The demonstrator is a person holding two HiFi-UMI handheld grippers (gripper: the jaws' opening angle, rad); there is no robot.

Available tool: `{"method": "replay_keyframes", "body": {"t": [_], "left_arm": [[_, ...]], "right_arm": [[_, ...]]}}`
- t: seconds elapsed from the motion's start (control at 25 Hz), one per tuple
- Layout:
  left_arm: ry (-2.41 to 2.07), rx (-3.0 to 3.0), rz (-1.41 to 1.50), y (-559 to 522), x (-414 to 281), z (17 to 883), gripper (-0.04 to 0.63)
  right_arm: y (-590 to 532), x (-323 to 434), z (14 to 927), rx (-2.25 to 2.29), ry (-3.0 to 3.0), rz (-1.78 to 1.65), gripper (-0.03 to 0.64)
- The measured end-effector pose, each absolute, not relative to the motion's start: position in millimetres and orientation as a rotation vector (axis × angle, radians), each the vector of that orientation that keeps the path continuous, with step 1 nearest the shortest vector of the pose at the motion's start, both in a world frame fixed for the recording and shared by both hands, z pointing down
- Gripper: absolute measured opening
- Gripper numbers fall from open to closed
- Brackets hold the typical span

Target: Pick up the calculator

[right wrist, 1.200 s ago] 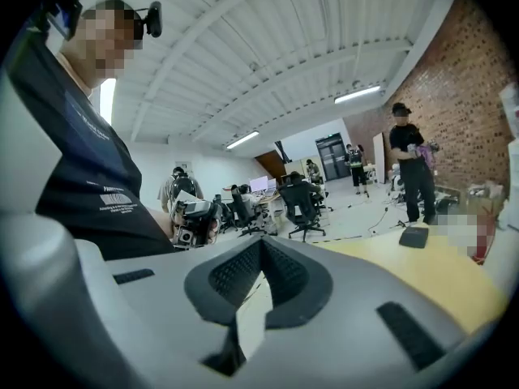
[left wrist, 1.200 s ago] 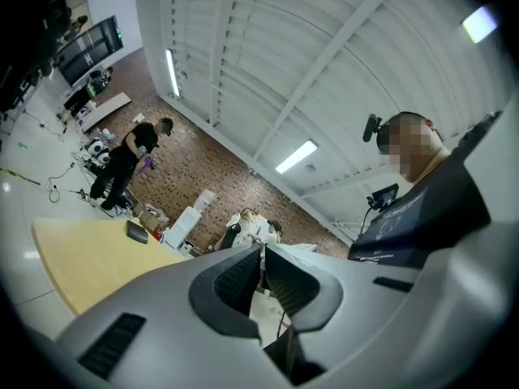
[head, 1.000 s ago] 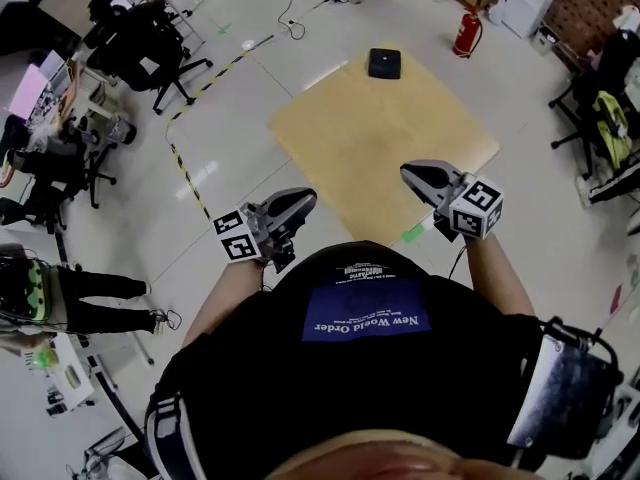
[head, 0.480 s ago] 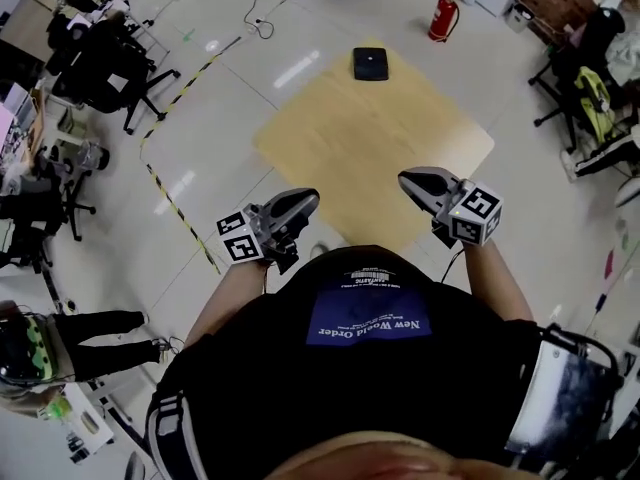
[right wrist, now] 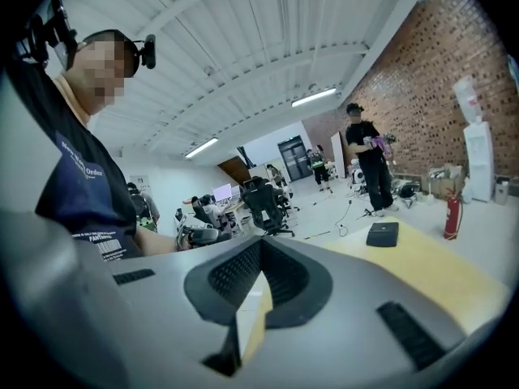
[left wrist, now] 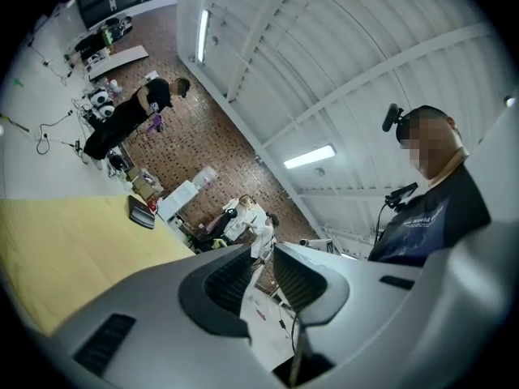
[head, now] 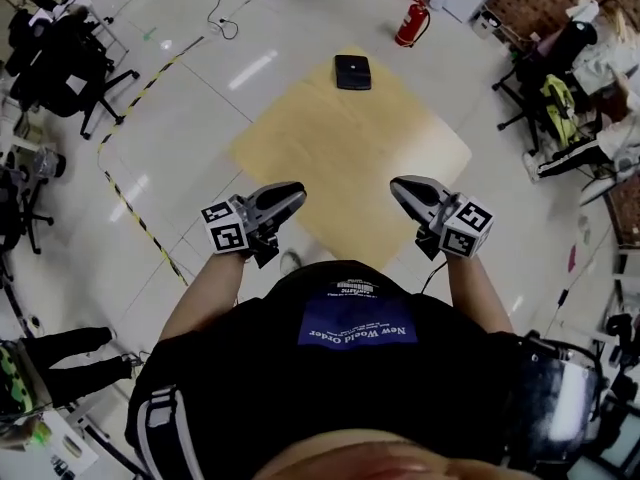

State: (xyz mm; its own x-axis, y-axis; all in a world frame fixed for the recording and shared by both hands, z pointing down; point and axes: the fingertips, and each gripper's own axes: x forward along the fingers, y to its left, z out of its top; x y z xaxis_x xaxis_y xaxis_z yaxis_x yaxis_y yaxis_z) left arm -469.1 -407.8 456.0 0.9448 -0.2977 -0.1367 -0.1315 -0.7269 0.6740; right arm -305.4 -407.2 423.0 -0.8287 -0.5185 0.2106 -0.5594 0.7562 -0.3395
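The calculator is a flat black slab lying at the far corner of a pale wooden board on the floor. It shows small in the left gripper view and in the right gripper view. My left gripper is held at waist height over the board's near edge, far short of the calculator. Its jaws are opening a narrow slit, with nothing between them. My right gripper hangs level beside it, its tips touching and empty.
A red fire extinguisher stands just beyond the calculator. Office chairs crowd the left, and more chairs and gear the right. Yellow-black tape runs along the floor at left. A person stands behind the board.
The board and calculator have slid leftward and slightly nearer in the head view as the person stepped forward. Both grippers stay in front of the waist, now over the board's near edge.
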Motion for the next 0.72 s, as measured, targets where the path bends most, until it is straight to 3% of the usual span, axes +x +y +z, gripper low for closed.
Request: {"method": "replay_keyframes", "body": {"t": [0.36,0.6,0.72], "left_arm": [[-0.628,2.295,-0.187,-520,-438,498,0.196],[-0.727,2.239,-0.092,-617,-399,526,0.334],[-0.772,2.218,0.027,-662,-376,553,0.367]], "right_arm": [[-446,-282,449,0.707,-2.968,0.596,-0.015],[-488,-245,461,0.804,-3.01,0.569,-0.015],[-507,-227,465,0.855,-3.03,0.526,-0.015]]}}
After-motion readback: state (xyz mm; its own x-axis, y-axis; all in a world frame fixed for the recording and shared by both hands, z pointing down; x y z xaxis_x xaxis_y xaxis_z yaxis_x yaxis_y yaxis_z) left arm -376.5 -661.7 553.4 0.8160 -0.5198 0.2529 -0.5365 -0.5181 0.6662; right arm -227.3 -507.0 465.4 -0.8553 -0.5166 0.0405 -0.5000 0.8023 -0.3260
